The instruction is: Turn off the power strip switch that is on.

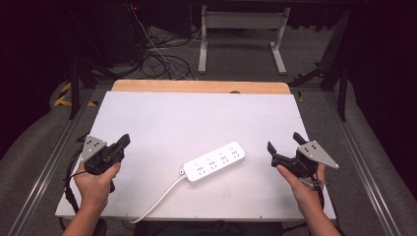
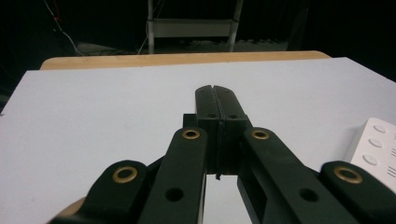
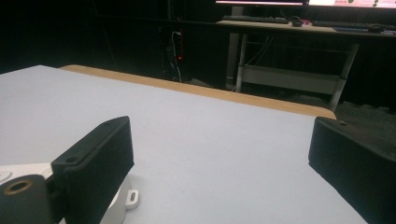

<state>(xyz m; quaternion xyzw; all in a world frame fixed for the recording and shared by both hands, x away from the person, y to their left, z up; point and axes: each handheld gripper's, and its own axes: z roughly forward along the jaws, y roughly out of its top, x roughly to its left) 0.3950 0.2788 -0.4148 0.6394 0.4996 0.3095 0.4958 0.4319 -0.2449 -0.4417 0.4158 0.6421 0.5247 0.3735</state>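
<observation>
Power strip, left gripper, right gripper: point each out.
power strip [image 1: 215,162], high view, middle of its top face
left gripper [image 1: 125,140], high view, shut fingers' tips
right gripper [image 1: 283,141], high view, gap between open fingers

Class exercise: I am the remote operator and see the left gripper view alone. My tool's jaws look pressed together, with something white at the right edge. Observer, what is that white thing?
Observer: A white power strip, lying flat near the middle of the white table.
Operator: Does it have a cord?
Observer: Yes, a white cord runs from its near-left end to the table's front edge.
Operator: And the other tool?
Observer: The right tool is to the strip's right, jaws wide apart, holding nothing.
</observation>
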